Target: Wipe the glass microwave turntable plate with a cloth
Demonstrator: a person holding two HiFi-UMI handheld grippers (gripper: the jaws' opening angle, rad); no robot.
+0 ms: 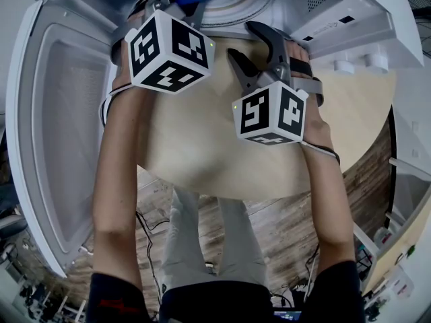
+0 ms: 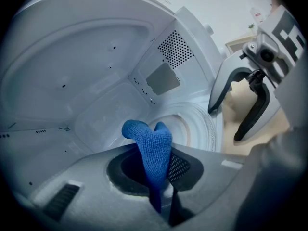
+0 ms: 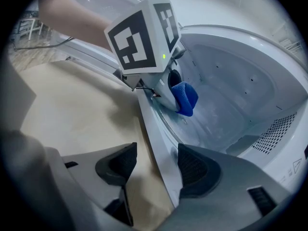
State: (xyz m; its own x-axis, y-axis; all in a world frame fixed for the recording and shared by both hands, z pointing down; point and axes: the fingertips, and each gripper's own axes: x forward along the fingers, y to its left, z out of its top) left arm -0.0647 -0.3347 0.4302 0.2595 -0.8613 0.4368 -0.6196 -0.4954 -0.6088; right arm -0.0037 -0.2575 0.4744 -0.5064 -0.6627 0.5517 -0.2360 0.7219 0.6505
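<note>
So far we've got L gripper (image 2: 162,184) clamped on blue cloth (image 2: 151,148) at the glass plate (image 2: 195,121) inside the microwave (image 2: 72,57), R gripper (image 3: 154,165) jaws apart w/ nothing gripped; wiping prob. mostly left.

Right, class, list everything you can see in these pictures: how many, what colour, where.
microwave: one, white, on the table, door open leftward.
glass plate: one, clear, on the microwave's floor.
cloth: one, blue, inside the microwave, in the left claw.
table: one, pale wood, under the microwave.
floor: dark wood planks, below the table.
left claw: one, grey, shut on the cloth.
right claw: one, grey, open, astride the microwave's front edge.
marker cubes: two, black-and-white, one per claw.
arms: two, bare, behind the claws.
</note>
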